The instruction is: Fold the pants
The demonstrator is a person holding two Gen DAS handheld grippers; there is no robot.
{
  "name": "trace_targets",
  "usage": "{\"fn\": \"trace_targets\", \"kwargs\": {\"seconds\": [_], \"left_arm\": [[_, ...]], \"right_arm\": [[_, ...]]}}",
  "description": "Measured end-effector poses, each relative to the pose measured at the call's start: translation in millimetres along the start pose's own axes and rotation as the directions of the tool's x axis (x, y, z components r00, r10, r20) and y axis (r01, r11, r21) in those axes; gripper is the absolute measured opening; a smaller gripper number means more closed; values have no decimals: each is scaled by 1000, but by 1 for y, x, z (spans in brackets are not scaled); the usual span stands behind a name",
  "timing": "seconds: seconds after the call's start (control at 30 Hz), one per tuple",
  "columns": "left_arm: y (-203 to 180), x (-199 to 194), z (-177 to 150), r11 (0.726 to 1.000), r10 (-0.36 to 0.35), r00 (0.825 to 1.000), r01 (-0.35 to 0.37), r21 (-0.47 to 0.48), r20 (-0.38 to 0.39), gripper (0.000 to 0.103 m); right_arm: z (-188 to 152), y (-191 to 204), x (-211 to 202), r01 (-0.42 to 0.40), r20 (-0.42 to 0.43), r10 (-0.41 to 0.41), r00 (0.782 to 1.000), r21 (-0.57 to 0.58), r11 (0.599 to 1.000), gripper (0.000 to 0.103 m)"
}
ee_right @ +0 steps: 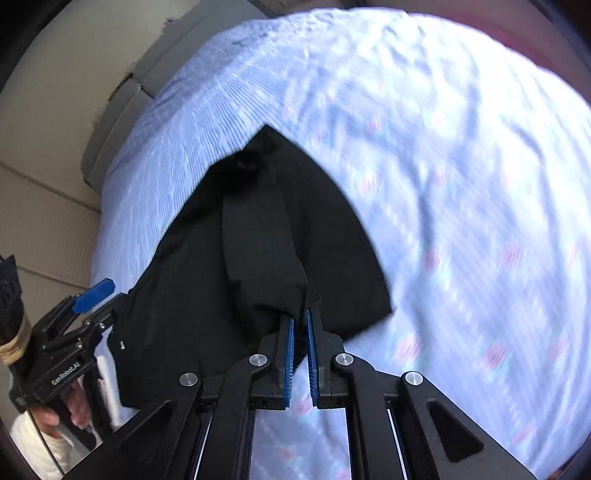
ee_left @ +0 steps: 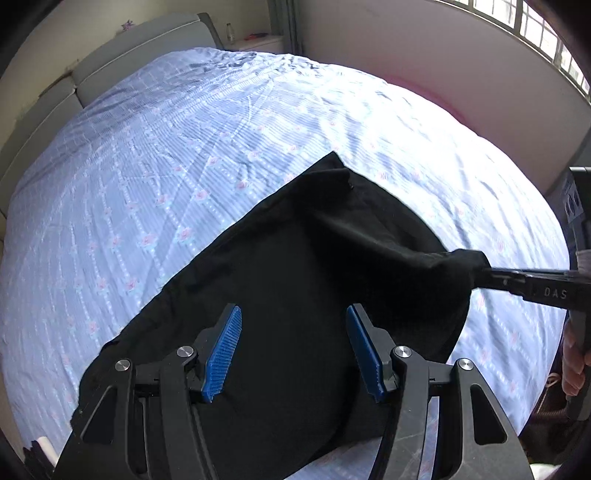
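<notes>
Black pants lie on a blue flowered bedsheet. My left gripper is open just above the pants, its blue pads spread wide with nothing between them. My right gripper is shut on a bunched edge of the pants and lifts it off the bed. In the left wrist view the right gripper comes in from the right with the cloth pinched at its tip. In the right wrist view the left gripper shows at the lower left, over the pants' near end.
The bed fills both views. A grey padded headboard and a nightstand with a bottle stand at the far end. A wall with a window runs along the right. A beige wall lies to the left.
</notes>
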State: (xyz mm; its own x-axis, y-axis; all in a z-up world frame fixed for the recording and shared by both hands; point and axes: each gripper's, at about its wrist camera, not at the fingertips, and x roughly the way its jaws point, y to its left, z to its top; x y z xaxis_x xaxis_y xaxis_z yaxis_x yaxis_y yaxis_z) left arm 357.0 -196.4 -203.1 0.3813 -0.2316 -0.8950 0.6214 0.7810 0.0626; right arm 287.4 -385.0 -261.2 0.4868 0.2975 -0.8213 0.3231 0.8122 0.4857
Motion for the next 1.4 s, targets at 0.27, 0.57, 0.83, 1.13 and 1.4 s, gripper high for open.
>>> {"fn": "trace_targets", "kwargs": {"seconds": [0.27, 0.57, 0.83, 1.13, 1.4], "left_arm": [[-20, 14, 7, 999, -37, 999, 37, 7, -12, 59], [-21, 21, -5, 999, -36, 998, 35, -12, -57, 59], [-22, 17, -5, 1000, -22, 998, 21, -20, -54, 59], [-16, 9, -7, 999, -16, 999, 14, -45, -49, 59], [-18, 20, 5, 1000, 6, 999, -5, 18, -47, 63]], "right_arm": [[22, -21, 10, 101, -57, -102, 993, -18, 995, 25], [-18, -63, 2, 118, -72, -108, 992, 144, 983, 37], [-5, -52, 47, 23, -119, -5, 993, 150, 988, 34], [2, -37, 0, 32, -1, -33, 999, 158, 987, 5], [1, -48, 14, 198, -78, -188, 979, 159, 967, 17]]}}
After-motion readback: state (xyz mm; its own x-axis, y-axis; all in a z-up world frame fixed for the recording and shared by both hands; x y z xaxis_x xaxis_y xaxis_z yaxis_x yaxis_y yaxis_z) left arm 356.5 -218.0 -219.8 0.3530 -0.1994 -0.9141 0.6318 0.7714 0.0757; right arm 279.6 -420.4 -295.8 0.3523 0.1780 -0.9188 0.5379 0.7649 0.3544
